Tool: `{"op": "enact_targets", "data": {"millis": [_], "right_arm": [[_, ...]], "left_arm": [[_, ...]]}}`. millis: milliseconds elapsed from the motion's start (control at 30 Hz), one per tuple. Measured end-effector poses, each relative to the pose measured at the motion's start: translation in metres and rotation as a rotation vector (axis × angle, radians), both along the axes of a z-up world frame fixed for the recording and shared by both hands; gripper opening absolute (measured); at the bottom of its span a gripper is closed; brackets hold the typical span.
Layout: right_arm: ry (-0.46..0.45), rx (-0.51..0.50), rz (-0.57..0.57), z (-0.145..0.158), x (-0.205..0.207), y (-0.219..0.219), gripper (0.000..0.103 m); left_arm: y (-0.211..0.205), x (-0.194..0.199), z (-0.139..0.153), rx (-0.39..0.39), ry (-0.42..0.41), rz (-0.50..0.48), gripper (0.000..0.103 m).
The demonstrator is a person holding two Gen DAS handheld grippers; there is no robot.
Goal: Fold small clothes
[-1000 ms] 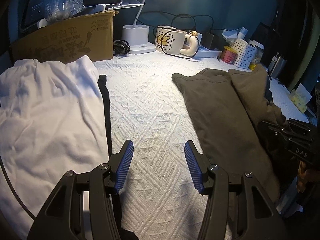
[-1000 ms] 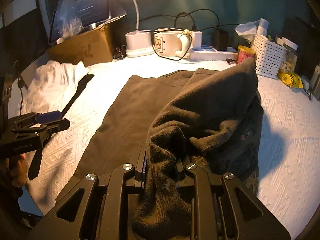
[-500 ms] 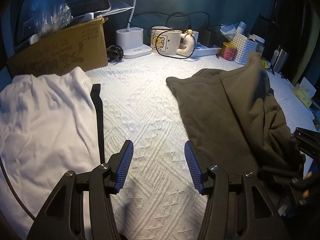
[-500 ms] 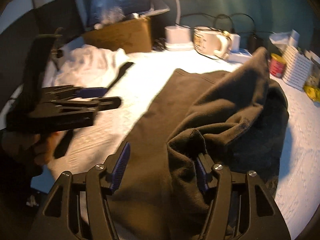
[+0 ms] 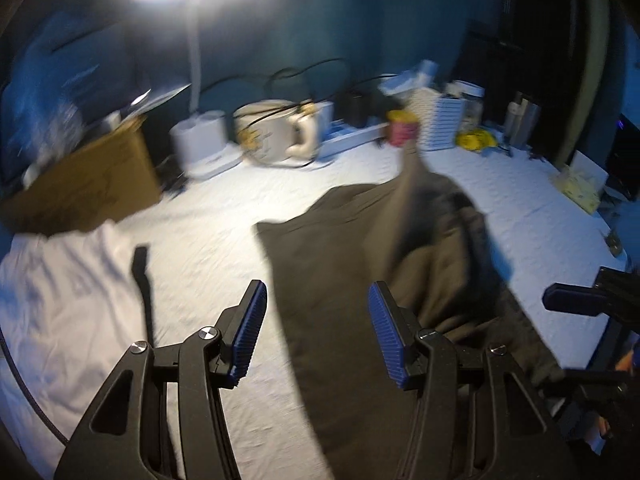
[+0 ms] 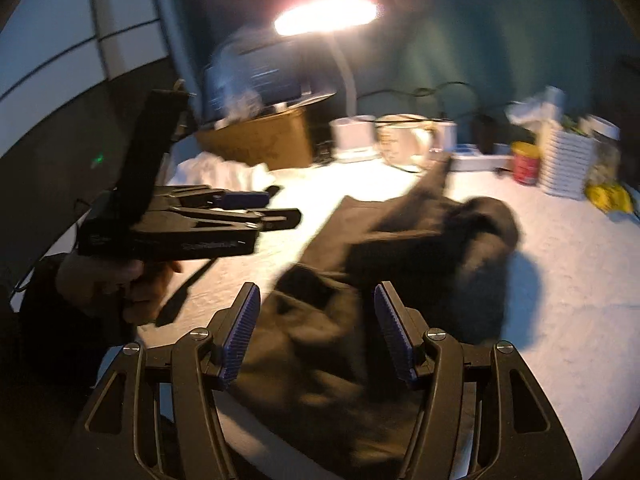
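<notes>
A dark olive garment (image 5: 352,264) lies bunched on the white quilted bed (image 5: 224,220); it also shows in the right wrist view (image 6: 420,248). My left gripper (image 5: 316,332) is open and empty, raised above the garment's left edge. My right gripper (image 6: 316,332) is open and empty above the garment's near end. The left gripper shows from the side in the right wrist view (image 6: 256,212). The right gripper shows at the right edge of the left wrist view (image 5: 576,300). Both views are blurred by motion.
A white garment (image 5: 60,300) with a black strap (image 5: 142,272) lies at the left. A cardboard box (image 5: 92,184), lamp base (image 5: 202,148), large mug (image 5: 276,136), red can (image 5: 402,130) and white basket (image 5: 442,124) line the back wall.
My right gripper opened and let go of the olive garment, which dropped onto the bed in a heap. Both grippers lifted and tilted up; the left moved right over the garment.
</notes>
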State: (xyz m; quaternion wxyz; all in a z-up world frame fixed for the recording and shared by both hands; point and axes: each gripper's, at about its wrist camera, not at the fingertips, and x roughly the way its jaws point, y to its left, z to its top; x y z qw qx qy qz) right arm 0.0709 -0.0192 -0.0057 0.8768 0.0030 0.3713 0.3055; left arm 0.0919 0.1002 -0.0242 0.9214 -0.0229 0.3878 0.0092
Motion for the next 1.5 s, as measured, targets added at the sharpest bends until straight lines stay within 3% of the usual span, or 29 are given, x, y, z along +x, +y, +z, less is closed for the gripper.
{"op": "enact_targets", "data": {"millis": [233,467,567,867,1100,1367,1433,1500], "right_arm": [[0.043,-0.021,-0.164,-0.019,0.001,-0.064,0.063],[0.075,-0.029,-0.251,-0.029,0.009,-0.097,0.063],[0.087,-0.039,-0.251,-0.033,0.017,-0.093,0.063],[0.138,-0.083,-0.215,-0.047,0.037,-0.064,0.063],[0.15,-0.126,-0.204,-0.052,0.041,-0.043,0.063],[0.157,-0.142,-0.222,-0.054,0.024,-0.042,0.063],[0.157,-0.141,-0.235,-0.055,0.019,-0.047,0.063],[0.159,-0.137,-0.249,-0.056,0.013,-0.052,0.063]], "left_arm": [[-0.056,0.037,0.004,0.043,0.034,-0.149,0.053],[-0.089,0.053,-0.016,0.179,0.117,-0.236,0.053],[-0.076,0.052,-0.031,0.237,0.142,-0.201,0.053],[0.011,0.035,-0.05,0.223,0.187,0.039,0.053],[0.049,0.001,-0.044,0.045,0.152,0.097,0.053],[0.033,-0.038,-0.032,-0.253,0.086,-0.02,0.053],[0.02,-0.042,-0.028,-0.298,0.071,-0.064,0.053],[0.004,-0.043,-0.029,-0.293,0.073,-0.126,0.053]]}}
